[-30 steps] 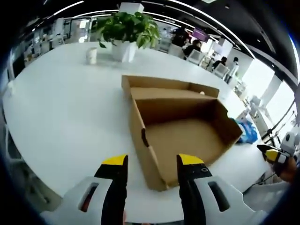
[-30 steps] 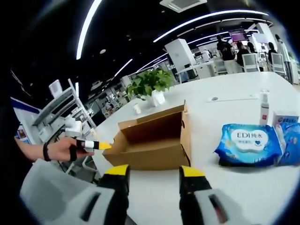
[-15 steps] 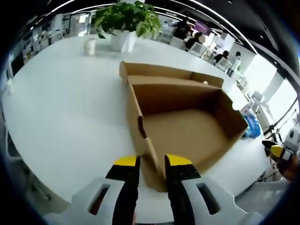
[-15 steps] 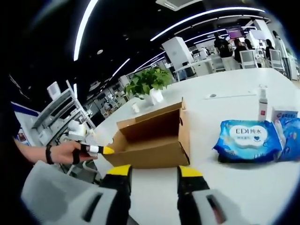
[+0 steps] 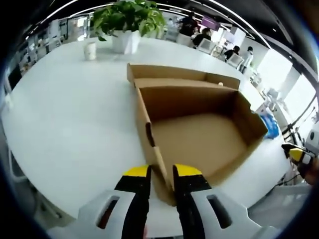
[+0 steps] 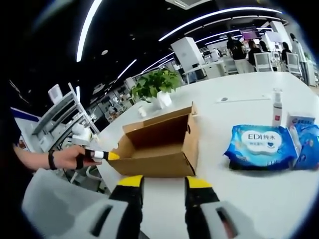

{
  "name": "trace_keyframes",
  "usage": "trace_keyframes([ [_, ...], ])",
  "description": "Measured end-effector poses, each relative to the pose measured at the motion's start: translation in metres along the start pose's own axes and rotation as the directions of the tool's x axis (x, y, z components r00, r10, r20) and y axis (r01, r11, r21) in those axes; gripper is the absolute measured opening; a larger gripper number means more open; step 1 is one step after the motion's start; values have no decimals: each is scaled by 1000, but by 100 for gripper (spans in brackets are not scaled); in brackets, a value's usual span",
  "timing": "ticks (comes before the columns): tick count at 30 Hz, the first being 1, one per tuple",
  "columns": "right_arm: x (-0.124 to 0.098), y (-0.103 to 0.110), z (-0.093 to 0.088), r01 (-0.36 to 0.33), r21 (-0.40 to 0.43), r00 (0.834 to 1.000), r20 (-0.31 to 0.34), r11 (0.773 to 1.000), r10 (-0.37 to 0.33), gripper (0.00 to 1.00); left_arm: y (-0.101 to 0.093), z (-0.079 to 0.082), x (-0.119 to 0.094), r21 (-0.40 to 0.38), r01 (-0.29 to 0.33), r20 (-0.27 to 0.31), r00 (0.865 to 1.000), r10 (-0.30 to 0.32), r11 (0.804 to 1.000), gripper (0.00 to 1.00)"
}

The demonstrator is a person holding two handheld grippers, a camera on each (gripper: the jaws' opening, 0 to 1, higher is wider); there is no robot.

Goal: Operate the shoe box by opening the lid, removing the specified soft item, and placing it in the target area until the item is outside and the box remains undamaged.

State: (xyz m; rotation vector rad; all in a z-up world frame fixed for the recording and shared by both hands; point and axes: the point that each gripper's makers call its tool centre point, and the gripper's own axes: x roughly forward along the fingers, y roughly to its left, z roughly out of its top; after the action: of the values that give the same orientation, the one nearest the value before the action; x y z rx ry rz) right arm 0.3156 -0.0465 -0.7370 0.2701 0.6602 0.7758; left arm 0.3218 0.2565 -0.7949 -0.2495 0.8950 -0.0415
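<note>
Left hand-held gripper (image 5: 161, 172) pinching shoe box (image 5: 199, 134) near wall edge, box open on tabletop (image 5: 70, 119). Right hand-held gripper (image 6: 161, 182) jaws apart, empty. Wipes pack (image 6: 261, 147) beside box; bare tabletop around.

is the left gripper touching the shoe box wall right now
Touching. In the left gripper view, the left gripper has its jaws closed on both sides of the shoe box near wall, no gap showing.
</note>
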Motion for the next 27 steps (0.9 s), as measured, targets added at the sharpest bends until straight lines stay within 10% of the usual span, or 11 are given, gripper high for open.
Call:
trace_keyframes([
  [10, 5, 1, -3, -17, 0, 999, -47, 1000, 17, 32, 13, 0, -3, 14, -35, 9, 999, 35, 999, 8],
  [27, 75, -49, 99, 140, 119, 989, 24, 983, -144, 32, 21, 3, -1, 27, -85, 30, 996, 84, 996, 4],
])
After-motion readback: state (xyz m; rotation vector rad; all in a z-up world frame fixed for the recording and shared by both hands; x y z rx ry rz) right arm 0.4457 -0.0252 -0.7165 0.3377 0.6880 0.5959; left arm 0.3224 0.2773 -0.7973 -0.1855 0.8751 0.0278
